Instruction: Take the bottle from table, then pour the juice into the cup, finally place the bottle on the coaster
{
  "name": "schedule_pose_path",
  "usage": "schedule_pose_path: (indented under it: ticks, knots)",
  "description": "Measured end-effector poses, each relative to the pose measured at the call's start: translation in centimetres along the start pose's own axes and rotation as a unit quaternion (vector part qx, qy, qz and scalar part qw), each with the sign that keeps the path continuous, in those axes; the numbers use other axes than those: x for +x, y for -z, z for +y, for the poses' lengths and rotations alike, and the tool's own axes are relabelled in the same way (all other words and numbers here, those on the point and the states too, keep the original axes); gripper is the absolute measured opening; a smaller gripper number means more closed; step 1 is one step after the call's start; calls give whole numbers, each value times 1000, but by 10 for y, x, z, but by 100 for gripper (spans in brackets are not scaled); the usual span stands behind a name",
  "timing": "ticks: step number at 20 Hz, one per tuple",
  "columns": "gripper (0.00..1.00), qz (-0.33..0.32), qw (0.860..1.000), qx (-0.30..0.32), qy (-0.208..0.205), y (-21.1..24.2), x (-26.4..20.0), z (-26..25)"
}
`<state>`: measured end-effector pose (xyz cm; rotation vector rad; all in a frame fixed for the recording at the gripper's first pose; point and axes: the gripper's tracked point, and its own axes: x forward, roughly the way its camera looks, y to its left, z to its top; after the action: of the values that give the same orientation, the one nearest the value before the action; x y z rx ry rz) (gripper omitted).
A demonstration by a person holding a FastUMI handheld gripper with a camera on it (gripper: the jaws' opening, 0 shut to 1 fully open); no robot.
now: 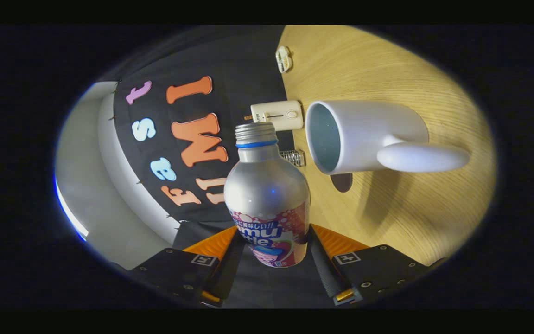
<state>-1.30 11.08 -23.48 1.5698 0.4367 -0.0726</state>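
Observation:
My gripper (274, 253) is shut on a silver bottle (267, 185) with a pink and blue label, one finger pressing on each side of its lower body. The bottle has a threaded open neck with a blue ring, and the whole view is rolled sideways, so bottle and gripper are tipped over. Its mouth sits close beside the opening of a white mug (364, 134), whose handle points toward me. The mug stands on the wooden table (410, 208). A small dark round patch (341, 182), perhaps the coaster, lies on the table just under the mug's rim.
A cream-coloured small device (278, 115) and a clear ribbed object (295, 157) lie at the table's far edge behind the bottle's neck. Another small pale item (284, 59) sits farther along that edge. The booth's black cloth wall rises behind the table.

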Motion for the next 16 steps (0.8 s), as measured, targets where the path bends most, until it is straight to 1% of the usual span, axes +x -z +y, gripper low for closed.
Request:
schedule_pose_path:
  ticks: [2,4,6,8,12,14,15,16]
  knots:
    - [76,-5,998,-57,13,-3,-1,-1]
    - [76,1,994,-109,9,1,-4,9]
    - [76,-7,984,-179,10,0,-4,26]
    - [76,-22,969,-247,11,-7,-3,40]
    - [77,-68,924,-375,27,-30,8,64]
    - [77,-70,905,-417,38,-35,21,68]
    - [77,-63,899,-431,42,-33,27,68]
    - [77,-49,896,-439,38,-29,36,69]
